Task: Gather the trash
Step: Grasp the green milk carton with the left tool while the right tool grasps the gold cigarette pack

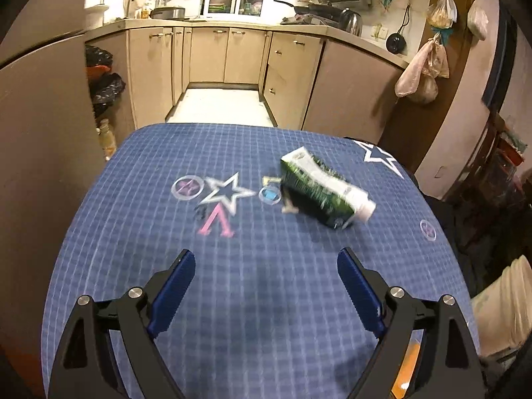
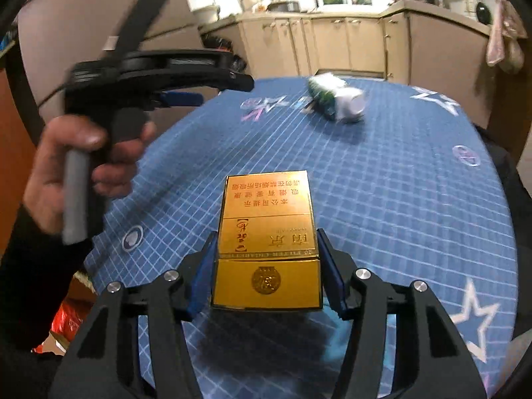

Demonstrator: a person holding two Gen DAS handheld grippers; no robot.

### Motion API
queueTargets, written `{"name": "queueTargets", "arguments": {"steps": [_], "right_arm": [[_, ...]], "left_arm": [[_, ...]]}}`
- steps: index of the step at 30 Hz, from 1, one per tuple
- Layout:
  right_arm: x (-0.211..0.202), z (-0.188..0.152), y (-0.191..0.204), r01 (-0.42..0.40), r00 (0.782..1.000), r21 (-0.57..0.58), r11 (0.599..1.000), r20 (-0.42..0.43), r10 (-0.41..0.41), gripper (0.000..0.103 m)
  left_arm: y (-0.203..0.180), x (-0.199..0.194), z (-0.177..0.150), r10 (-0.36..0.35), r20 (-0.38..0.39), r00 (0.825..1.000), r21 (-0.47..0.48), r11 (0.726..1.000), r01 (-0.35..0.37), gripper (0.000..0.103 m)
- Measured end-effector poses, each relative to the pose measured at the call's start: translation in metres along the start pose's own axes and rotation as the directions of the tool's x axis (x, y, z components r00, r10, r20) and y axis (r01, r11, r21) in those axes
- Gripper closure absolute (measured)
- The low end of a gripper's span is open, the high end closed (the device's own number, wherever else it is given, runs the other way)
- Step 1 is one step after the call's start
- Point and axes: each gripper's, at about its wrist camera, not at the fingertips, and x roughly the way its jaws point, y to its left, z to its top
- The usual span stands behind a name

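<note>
A green and white carton (image 1: 324, 188) with a white cap lies on its side on the blue checked tablecloth (image 1: 249, 299), ahead and right of my left gripper (image 1: 266, 259), which is open and empty above the cloth. The carton also shows far ahead in the right wrist view (image 2: 334, 99). My right gripper (image 2: 266, 242) is shut on a gold cigarette box (image 2: 267, 242) and holds it above the table. The left gripper body (image 2: 159, 76), held by a hand, shows at the upper left of the right wrist view.
The round table's far edge (image 1: 216, 126) faces beige kitchen cabinets (image 1: 226, 56). Black bags (image 1: 103, 83) sit in an open cabinet at left. A pale sack (image 1: 505, 306) stands right of the table. Red packaging (image 2: 66, 319) lies below the table's left edge.
</note>
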Motion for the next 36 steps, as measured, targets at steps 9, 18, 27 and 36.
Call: {"name": "queueTargets", "arguments": {"steps": [9,18,27,36], "right_arm": [[-0.037,-0.009,-0.041,0.003,0.998,0.132,0.991,0.067,-0.012,0.049],[-0.052,-0.023,-0.064,-0.025,0.996,0.188,0.982,0.091,0.008,0.049],[-0.053,-0.025,-0.068,-0.037,0.995,0.219,0.975,0.104,0.014,0.049],[-0.063,-0.024,-0.068,-0.013,0.990,0.224,0.974,0.136,-0.018,0.049]], "left_arm": [[-0.043,0.083,0.065,-0.042,-0.109,0.993,-0.113,0.993,0.030,0.008],[-0.059,0.166,0.085,0.065,-0.296,0.953,-0.178,0.976,-0.122,0.005],[-0.071,0.174,0.077,0.083,-0.257,0.963,-0.096,0.989,-0.111,0.010],[-0.048,0.123,0.041,-0.040,-0.173,0.984,-0.089,0.996,0.025,0.072]]}}
